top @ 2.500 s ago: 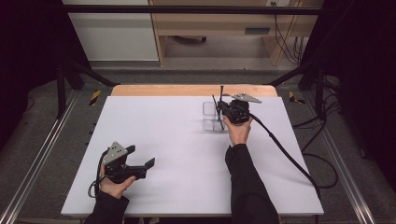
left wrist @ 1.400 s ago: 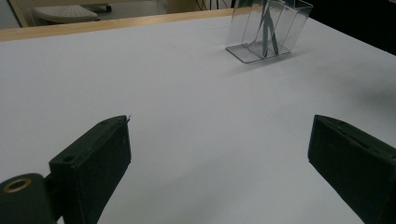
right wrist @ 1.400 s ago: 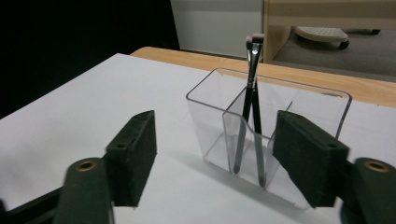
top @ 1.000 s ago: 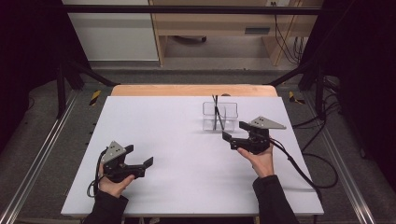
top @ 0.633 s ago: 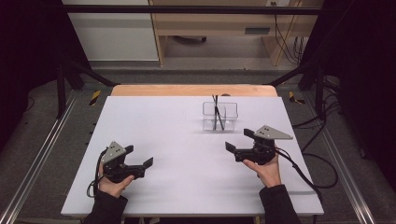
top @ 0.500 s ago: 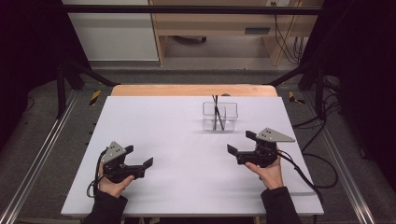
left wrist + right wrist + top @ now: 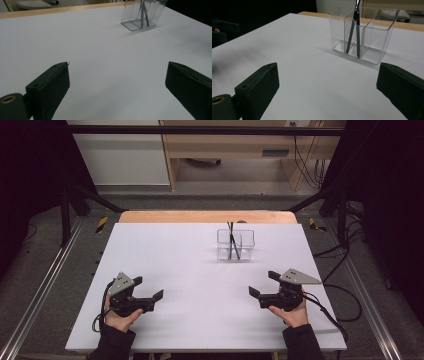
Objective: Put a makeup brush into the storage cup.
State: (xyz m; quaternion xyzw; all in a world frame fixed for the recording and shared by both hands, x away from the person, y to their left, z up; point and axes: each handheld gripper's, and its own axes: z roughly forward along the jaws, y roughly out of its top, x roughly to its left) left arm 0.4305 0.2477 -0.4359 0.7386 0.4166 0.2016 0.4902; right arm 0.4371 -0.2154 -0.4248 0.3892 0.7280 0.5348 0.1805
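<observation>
1. Step in hand, as I judge it: the work at the holder looks finished, with both pens standing in it and both hands resting near the near edge of the worktop [image 7: 190, 260], well apart from the pens.
2. The left gripper [image 7: 150, 289] sits near the near left corner, jaws spread wide, nothing between them and nothing touched; in the left gripper view only bare white surface lies between its jaws.
3. The right gripper [image 7: 264, 284] sits near the near right corner, jaws likewise wide and empty, aimed toward the middle of the worktop.
4. Farther off, toward the far edge and a little right of centre, stands the clear pen holder [image 7: 235, 245], upright, split into compartments.
5. Two dark pens [image 7: 353, 30] lean inside it, crossing near the top; in the right gripper view their tips rest on either side of the middle divider.
6. Next move, if any: probably none with the pens; a fresh reach would call for a long forward travel with a gripper kept wide.
</observation>
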